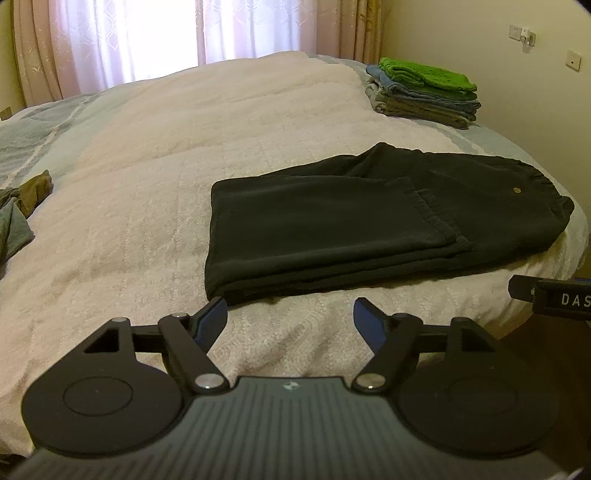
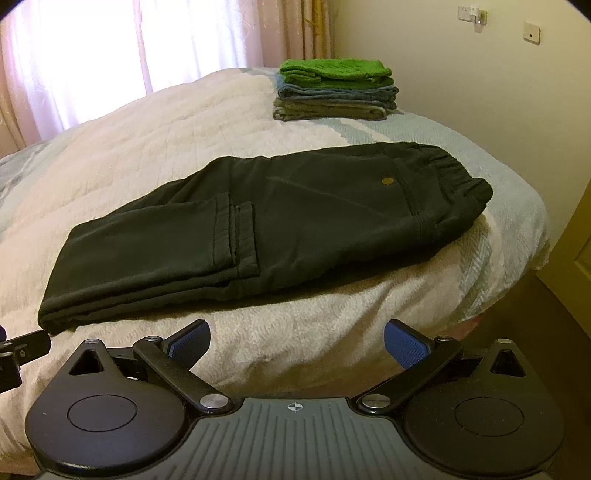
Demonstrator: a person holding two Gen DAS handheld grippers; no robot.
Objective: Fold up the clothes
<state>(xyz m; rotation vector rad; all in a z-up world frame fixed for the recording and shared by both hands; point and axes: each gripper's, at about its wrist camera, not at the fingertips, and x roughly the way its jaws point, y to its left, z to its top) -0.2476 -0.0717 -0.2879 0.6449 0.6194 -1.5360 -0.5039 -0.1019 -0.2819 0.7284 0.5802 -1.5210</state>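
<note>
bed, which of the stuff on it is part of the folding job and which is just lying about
Part of the job:
- dark trousers, folded in half
- stack of folded clothes
- unfolded clothes at the left edge
- left gripper and right gripper, both open and empty

Just lying about:
- blanket
- curtains
- wall sockets

The bed [image 1: 192, 155] is covered by a pale quilted blanket [image 2: 177, 122]. On it are laid dark trousers [image 1: 332, 221], folded — a stack of folded clothes [image 1: 421, 92] is set farther back, and crumpled garments [image 1: 22, 206] are seen at its left edge.
</note>
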